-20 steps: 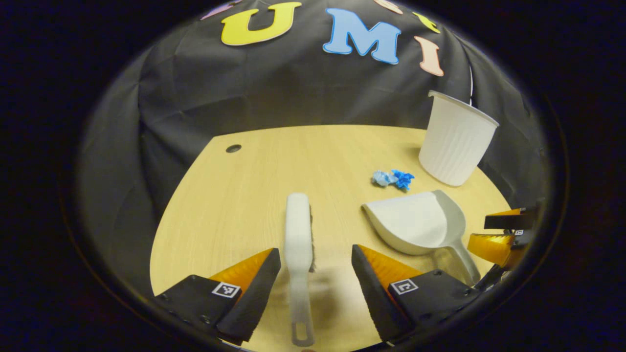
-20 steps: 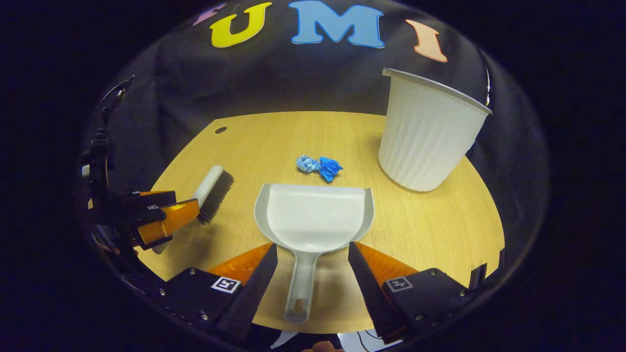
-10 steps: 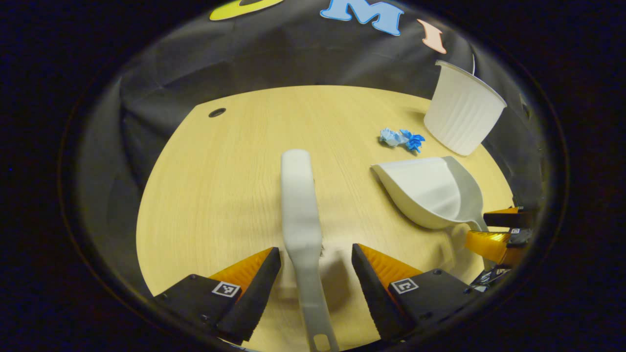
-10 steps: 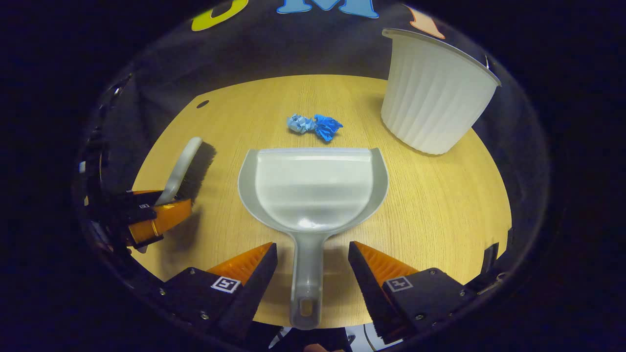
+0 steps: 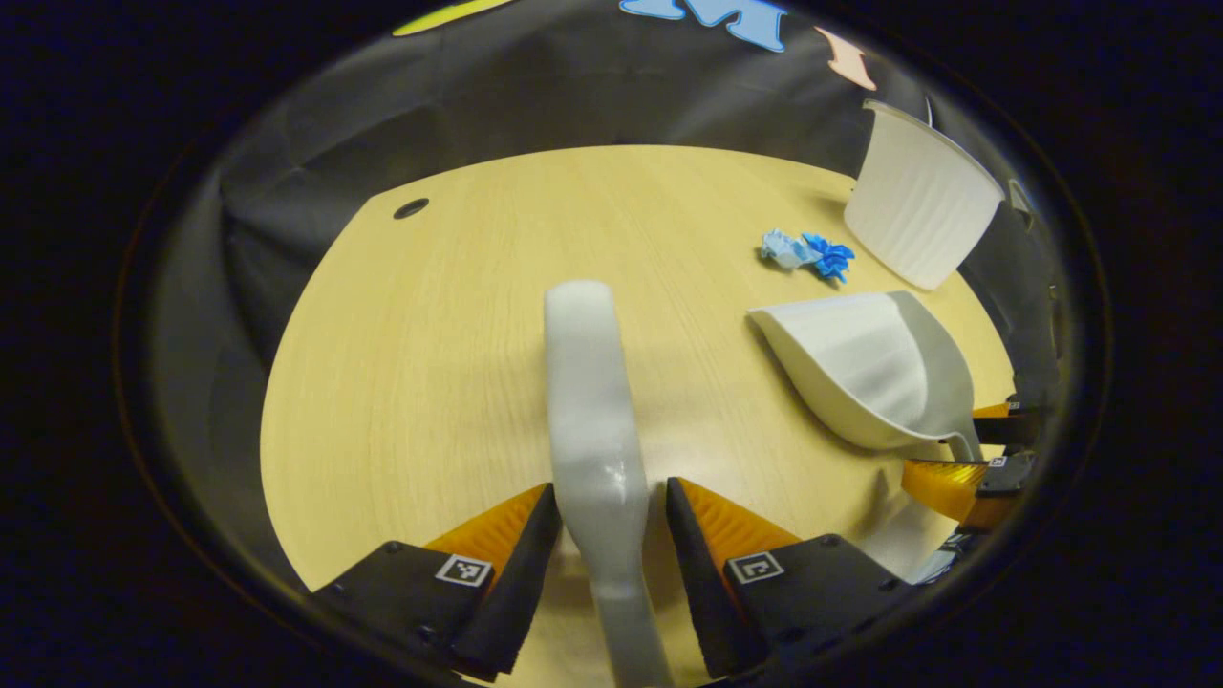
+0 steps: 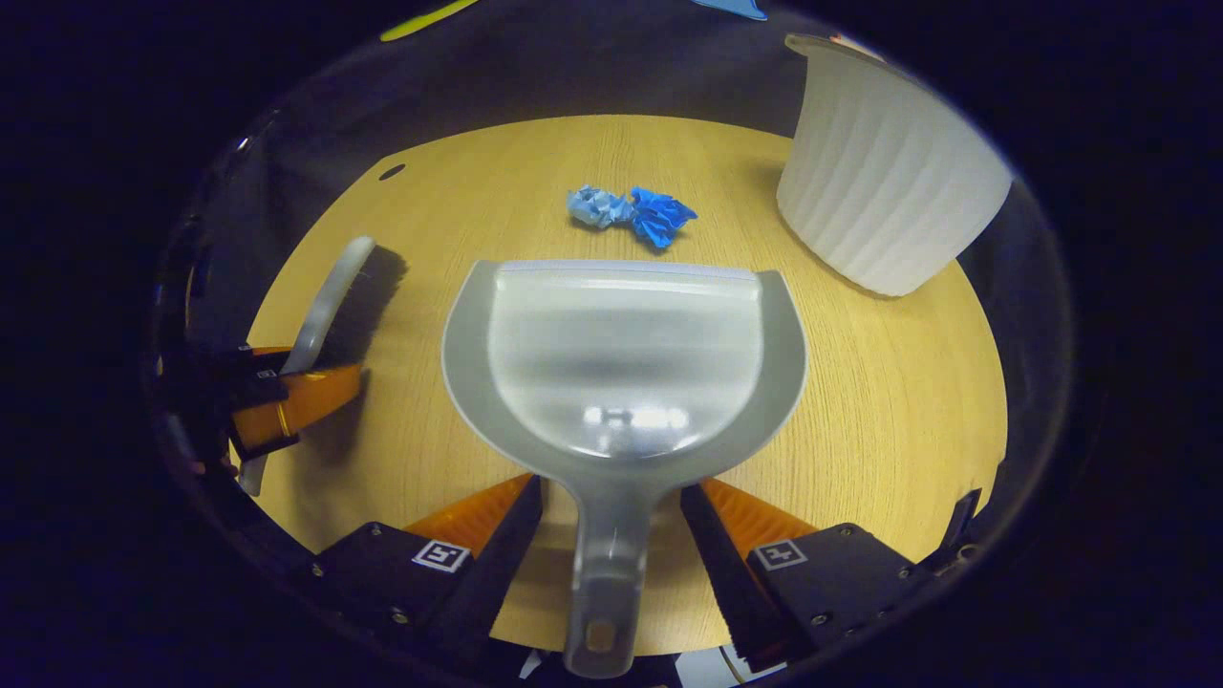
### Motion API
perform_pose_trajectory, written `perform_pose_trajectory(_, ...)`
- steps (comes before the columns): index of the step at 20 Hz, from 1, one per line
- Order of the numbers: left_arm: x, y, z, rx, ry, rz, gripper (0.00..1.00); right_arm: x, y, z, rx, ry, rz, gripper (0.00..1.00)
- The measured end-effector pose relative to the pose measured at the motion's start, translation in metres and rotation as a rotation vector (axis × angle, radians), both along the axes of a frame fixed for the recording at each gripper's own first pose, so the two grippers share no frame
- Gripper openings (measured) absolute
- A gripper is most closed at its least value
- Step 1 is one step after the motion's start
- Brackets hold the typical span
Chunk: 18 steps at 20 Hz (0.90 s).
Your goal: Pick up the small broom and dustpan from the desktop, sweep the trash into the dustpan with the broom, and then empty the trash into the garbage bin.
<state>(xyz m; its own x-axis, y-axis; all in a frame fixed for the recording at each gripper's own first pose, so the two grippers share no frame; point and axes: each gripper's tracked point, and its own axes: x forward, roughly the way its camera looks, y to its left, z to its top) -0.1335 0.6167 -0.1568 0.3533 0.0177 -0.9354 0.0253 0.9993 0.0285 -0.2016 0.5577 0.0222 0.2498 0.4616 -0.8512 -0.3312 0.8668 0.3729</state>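
Left gripper view: with the left gripper [image 5: 604, 506] nearly clenched on the broom [image 5: 588, 401] and the right gripper [image 6: 611, 516] spread astride the dustpan [image 6: 621, 363] handle, either tool could be dropped beside the trash [image 6: 631, 208].

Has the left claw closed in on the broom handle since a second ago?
Yes. The left claw has advanced along the broom toward its head, and its jaws have narrowed, now flanking the handle closely; contact is unclear.
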Motion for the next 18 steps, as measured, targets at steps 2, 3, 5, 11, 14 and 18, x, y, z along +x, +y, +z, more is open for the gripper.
perform_pose_trajectory(2, 0.002, 0.002, -0.002, 0.013, 0.003, -0.01, 0.68, 0.004, -0.002, -0.005, -0.008, 0.0, 0.002, 0.76)
perform_pose_trajectory(3, 0.005, 0.003, -0.002, 0.025, 0.0, -0.015, 0.66, 0.004, -0.005, -0.006, -0.02, -0.006, -0.003, 0.76)
perform_pose_trajectory(5, 0.007, 0.005, -0.002, 0.041, 0.001, -0.027, 0.58, 0.006, -0.006, -0.007, -0.015, -0.01, 0.003, 0.61)
perform_pose_trajectory(11, 0.013, 0.005, -0.002, 0.065, 0.002, -0.052, 0.48, 0.009, -0.006, -0.008, 0.004, -0.024, 0.019, 0.36)
perform_pose_trajectory(14, 0.019, 0.002, -0.001, 0.08, -0.003, -0.089, 0.48, 0.007, -0.011, -0.004, 0.013, -0.035, 0.043, 0.34)
perform_pose_trajectory(18, 0.035, -0.011, -0.001, 0.048, -0.008, -0.108, 0.49, 0.013, -0.022, -0.012, 0.011, -0.042, 0.078, 0.31)
